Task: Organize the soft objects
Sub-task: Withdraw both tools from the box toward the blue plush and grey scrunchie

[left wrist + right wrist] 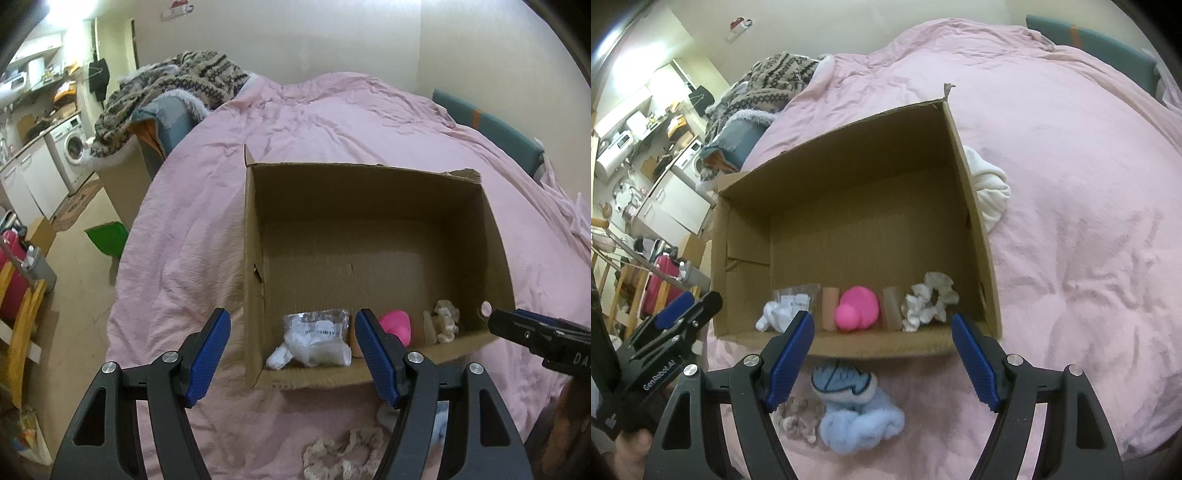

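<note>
An open cardboard box [255, 258] lies on the pink bedspread. Along its near wall sit a white soft item in a clear bag [317, 339], a peach roll [829, 308], a pink rubbery toy [857, 306], a translucent roll [892, 306] and a grey-white scrunchie [929, 301]. My left gripper [295, 354] hovers open over the box's front left corner, nothing between its fingers. My right gripper [882, 358] is open and empty above the front wall. Below it on the bed lie a light blue fluffy item [853, 410] and a beige scrunchie [798, 417].
A white cloth [990, 192] is bunched against the box's outer right wall. A patterned blanket [177, 85] is heaped at the bed's far left. The bed drops off on the left to a floor with a green bin [107, 240] and a washing machine [72, 147].
</note>
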The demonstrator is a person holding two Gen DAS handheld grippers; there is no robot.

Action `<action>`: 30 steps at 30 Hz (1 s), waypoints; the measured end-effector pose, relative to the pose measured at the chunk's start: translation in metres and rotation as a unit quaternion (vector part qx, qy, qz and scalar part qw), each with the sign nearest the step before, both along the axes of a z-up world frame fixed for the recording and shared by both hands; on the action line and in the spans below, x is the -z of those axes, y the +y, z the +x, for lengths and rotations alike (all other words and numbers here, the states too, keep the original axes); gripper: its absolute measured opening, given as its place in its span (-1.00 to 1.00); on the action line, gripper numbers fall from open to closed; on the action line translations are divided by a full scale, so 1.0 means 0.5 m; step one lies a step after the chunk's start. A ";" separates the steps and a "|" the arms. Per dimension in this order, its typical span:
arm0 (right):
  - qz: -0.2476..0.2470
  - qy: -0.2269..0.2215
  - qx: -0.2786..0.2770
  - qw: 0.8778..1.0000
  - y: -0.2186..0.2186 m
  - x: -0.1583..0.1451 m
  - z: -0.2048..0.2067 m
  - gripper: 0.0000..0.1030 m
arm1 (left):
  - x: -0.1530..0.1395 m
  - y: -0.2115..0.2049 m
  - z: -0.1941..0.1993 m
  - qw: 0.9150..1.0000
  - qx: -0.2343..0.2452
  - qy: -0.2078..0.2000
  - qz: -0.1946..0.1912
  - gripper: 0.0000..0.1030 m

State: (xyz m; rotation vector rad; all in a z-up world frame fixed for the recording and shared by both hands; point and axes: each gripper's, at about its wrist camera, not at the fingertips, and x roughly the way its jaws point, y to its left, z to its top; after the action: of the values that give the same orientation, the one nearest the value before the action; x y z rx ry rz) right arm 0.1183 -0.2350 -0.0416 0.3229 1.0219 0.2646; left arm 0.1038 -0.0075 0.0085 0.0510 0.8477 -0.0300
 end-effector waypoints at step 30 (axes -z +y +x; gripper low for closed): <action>0.013 0.038 -0.026 0.999 0.019 0.018 -0.102 0.58 | 0.021 0.024 -0.110 0.998 -0.028 0.062 -0.011 0.30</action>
State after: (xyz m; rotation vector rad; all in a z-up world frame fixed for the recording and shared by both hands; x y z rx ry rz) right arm 0.0674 -0.2255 -0.0508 0.3332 1.1026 0.3147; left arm 0.0486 0.0045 -0.0018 0.0038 0.9732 0.0097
